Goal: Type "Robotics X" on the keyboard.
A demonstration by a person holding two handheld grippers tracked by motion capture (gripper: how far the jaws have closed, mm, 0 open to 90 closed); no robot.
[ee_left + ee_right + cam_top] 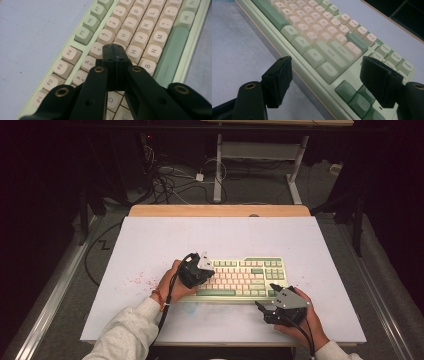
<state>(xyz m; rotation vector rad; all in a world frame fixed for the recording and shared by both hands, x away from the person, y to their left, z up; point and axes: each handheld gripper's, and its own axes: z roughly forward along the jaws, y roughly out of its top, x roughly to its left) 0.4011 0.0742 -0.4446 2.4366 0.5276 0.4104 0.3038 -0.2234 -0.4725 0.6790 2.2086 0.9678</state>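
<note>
A dark room with cables on the floor lies behind my white worktop (150, 245), whose wooden far edge shows beyond the sheet. The mechanical keyboard (250, 276) sits near the front edge, a little right of the middle, its long side parallel to that edge; the case is pale green, the keys cream and green.

I judge it stiff and fairly heavy for its size, a hard plastic case that will not flex, smooth and slightly slippery at the rim. The keycaps (152, 51) are the weak part: they give under a push and could pop off if pried, so I would press them straight down with a light touch and, for moving the board, take hold of the case rim rather than the keys.

My left claw (113, 48) is pressed together with nothing between its tips, poised as a single point just above the keys around the 6 and the H. My right claw (332, 80) stands wide apart, gripping nothing, straddling the keyboard's front right corner by the arrow keys (357, 97).
</note>
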